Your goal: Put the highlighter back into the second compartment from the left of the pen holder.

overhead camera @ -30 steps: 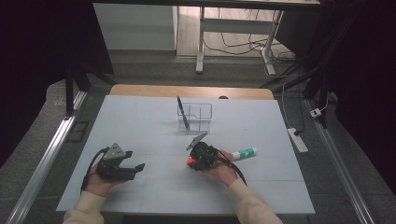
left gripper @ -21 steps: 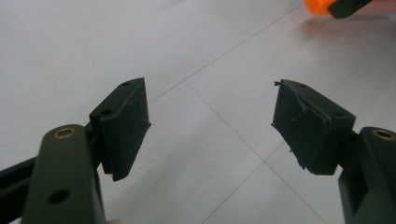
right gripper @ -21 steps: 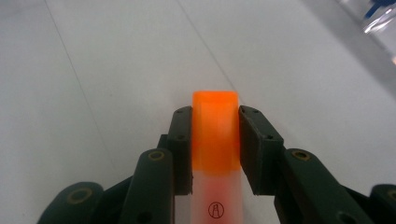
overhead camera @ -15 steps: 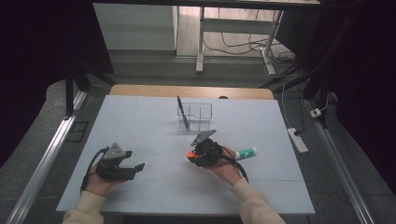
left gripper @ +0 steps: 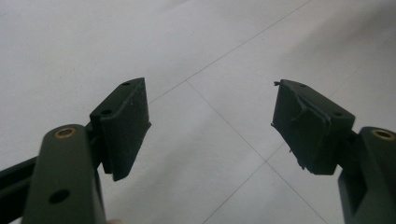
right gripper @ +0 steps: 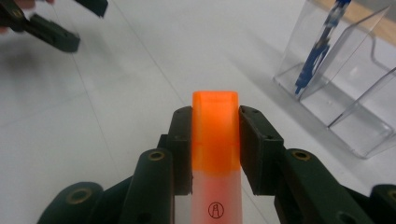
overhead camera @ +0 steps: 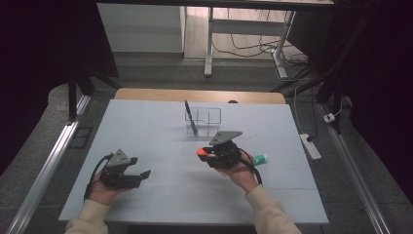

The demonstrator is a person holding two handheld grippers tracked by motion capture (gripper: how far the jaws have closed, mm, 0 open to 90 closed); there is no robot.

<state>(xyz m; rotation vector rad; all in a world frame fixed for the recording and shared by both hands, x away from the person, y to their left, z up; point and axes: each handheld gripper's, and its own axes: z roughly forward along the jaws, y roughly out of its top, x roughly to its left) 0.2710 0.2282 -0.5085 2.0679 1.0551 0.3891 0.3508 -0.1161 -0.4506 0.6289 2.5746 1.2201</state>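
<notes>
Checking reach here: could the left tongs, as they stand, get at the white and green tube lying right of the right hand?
Probably not directly. The left tongs are open at the table's left, and the right tongs, shut on an orange highlighter, sit between them and the tube.

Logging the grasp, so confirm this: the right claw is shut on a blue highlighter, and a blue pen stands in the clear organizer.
Wrong in one respect: the highlighter is orange, not blue, as the right gripper view shows. The right claw is shut on an orange highlighter, and a blue pen stands in the clear organizer.
</notes>
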